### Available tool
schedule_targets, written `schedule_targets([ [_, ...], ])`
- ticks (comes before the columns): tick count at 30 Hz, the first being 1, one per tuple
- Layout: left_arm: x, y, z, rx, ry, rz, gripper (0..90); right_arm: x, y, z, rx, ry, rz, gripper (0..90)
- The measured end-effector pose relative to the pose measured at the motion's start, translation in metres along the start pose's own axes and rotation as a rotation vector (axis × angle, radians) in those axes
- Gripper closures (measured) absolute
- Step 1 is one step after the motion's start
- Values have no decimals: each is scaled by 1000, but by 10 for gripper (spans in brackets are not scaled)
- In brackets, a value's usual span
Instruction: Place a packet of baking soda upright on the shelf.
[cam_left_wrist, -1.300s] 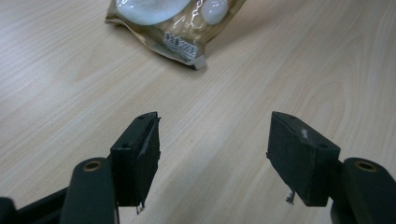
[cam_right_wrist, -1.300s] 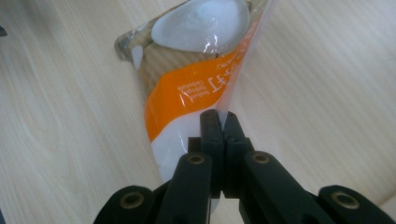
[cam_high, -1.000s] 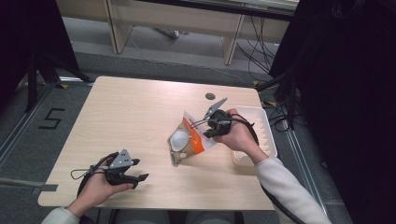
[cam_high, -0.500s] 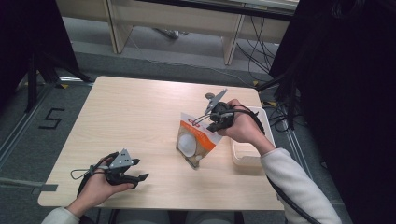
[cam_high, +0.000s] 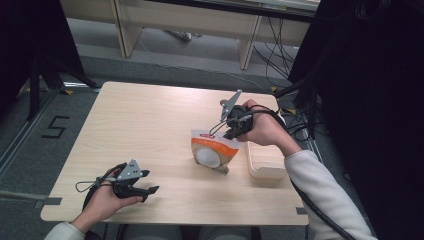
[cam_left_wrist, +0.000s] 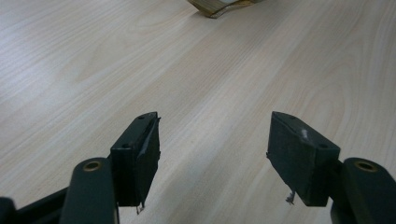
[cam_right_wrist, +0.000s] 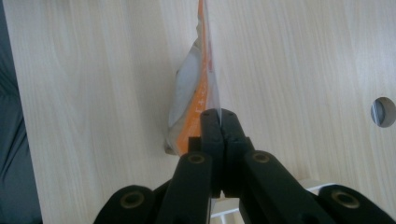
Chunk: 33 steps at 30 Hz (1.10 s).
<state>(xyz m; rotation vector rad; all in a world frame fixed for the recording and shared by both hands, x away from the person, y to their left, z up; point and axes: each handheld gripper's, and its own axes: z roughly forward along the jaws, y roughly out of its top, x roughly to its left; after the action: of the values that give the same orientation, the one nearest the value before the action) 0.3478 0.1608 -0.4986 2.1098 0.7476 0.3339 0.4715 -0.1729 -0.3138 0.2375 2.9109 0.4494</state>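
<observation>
Jaws of the right gripper (cam_high: 231, 131) are clamped flat on the top edge of the orange-and-white pouch (cam_high: 214, 151); the right gripper view shows the thin seal (cam_right_wrist: 208, 79) pinched edge-on. Pouch hangs over the desk (cam_high: 150, 130) right of centre, its bottom corner at or just above the surface, beside the shallow tray (cam_high: 265, 161). Jaws of the left gripper (cam_high: 145, 186) stand apart with nothing between them, resting near the desk's front left. Step judged: carrying the pouch in the air. Next move likely calls for holding the pinch firm and steering to a set-down spot, since the thin edge could slip.
</observation>
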Motion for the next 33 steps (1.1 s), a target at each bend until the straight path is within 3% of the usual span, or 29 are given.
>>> schedule_targets([
  [10,1,1,0,7,-2,16,336,-1,-2,-2,21,29,-44,900],
  [22,1,1,-1,7,0,27,336,-1,-3,-3,45,36,-36,900],
  [27,1,0,0,8,1,15,336,-5,-3,-3,36,48,-96,900],
  [28,1,0,0,7,1,16,336,-3,-3,-4,48,46,-73,900],
  [31,1,0,-1,8,0,16,336,-3,-3,-6,58,51,-70,900],
  [32,1,1,-1,7,-1,25,336,-7,-3,-6,56,36,-119,900],
  [33,1,0,-1,5,0,21,336,-6,-4,-7,72,42,-85,900],
])
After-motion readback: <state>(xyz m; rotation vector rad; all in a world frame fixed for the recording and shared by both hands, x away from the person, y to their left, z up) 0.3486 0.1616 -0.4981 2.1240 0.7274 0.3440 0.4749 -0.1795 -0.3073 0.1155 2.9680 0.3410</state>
